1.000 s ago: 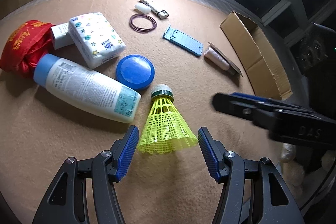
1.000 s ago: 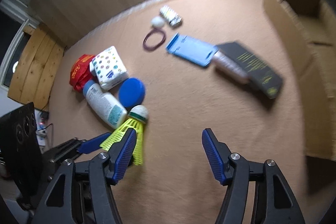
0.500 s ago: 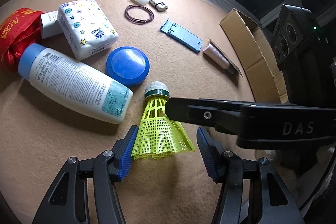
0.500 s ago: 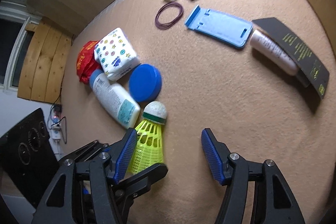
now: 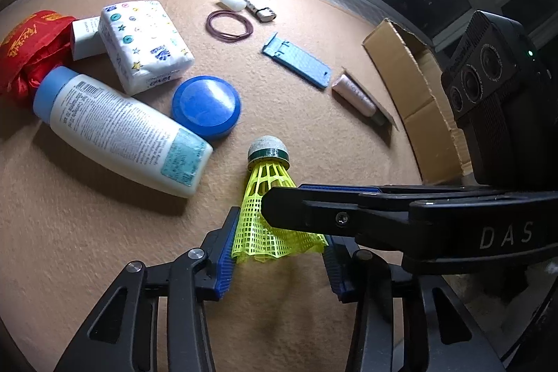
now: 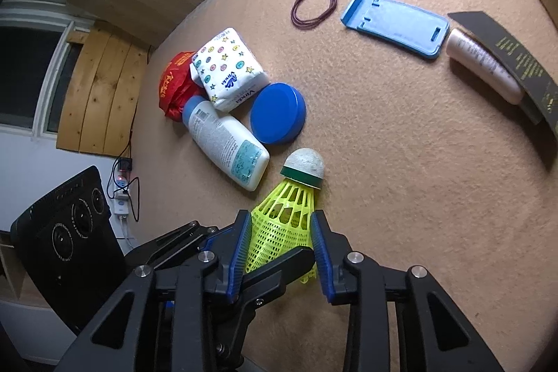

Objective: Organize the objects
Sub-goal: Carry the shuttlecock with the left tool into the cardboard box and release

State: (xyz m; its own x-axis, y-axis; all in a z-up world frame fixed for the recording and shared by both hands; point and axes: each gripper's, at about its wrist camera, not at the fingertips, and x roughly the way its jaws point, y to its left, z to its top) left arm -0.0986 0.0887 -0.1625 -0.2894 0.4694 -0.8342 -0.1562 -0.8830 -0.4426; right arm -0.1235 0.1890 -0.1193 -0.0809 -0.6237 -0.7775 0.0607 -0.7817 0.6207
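Observation:
A yellow plastic shuttlecock [image 5: 259, 194] with a white cork tip lies on the tan mat, tip pointing away. My left gripper [image 5: 279, 250] straddles the wide end of its skirt, jaws closing, with both blue pads touching the mesh. In the right wrist view my right gripper [image 6: 279, 246] is closing on the same shuttlecock [image 6: 293, 197] farther up the skirt, pads pressed on both sides. One of the right gripper's fingers [image 5: 314, 215] crosses over the skirt from the right.
Left of the shuttlecock lie a white bottle [image 5: 118, 128], a blue round lid [image 5: 205, 107], a tissue pack [image 5: 143, 44] and a red bag [image 5: 28, 47]. Farther off are a rubber band [image 5: 228, 25], a blue stand [image 5: 296, 61], a pink tube [image 5: 352, 93] and a cardboard box [image 5: 411, 86].
My right gripper swung in from the right over the shuttlecock and narrowed onto its skirt. My left gripper's jaws drew in until both pads met the skirt's wide end.

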